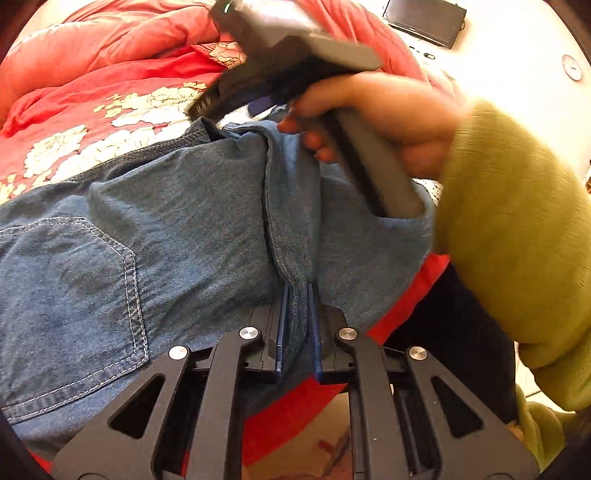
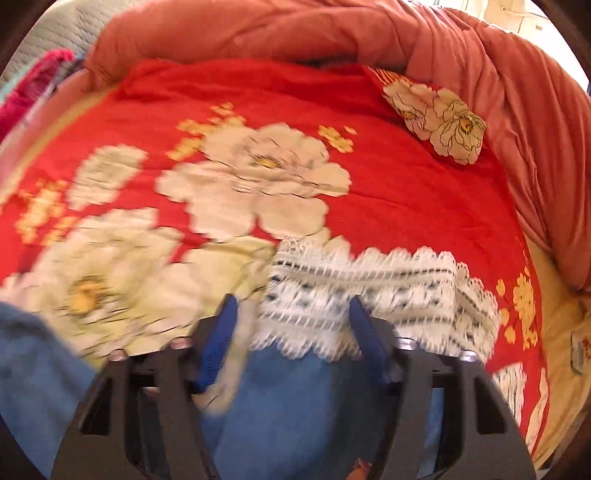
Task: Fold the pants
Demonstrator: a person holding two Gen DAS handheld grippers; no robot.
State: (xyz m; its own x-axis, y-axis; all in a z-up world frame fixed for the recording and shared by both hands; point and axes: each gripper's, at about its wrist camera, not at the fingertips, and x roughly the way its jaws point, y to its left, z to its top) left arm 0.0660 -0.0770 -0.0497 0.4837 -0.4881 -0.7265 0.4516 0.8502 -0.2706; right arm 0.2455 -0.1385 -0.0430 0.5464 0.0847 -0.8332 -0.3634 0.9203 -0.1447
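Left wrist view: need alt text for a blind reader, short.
The left gripper is shut on a seam fold of blue denim pants lying on a red floral bedspread. Above, a hand in a green sleeve holds the right gripper's grey handle over the pants. A salmon quilt is bunched behind.

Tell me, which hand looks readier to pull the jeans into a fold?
Probably left: the left gripper is shut on a ridge of the blue denim jeans; the right gripper is open, holding nothing.
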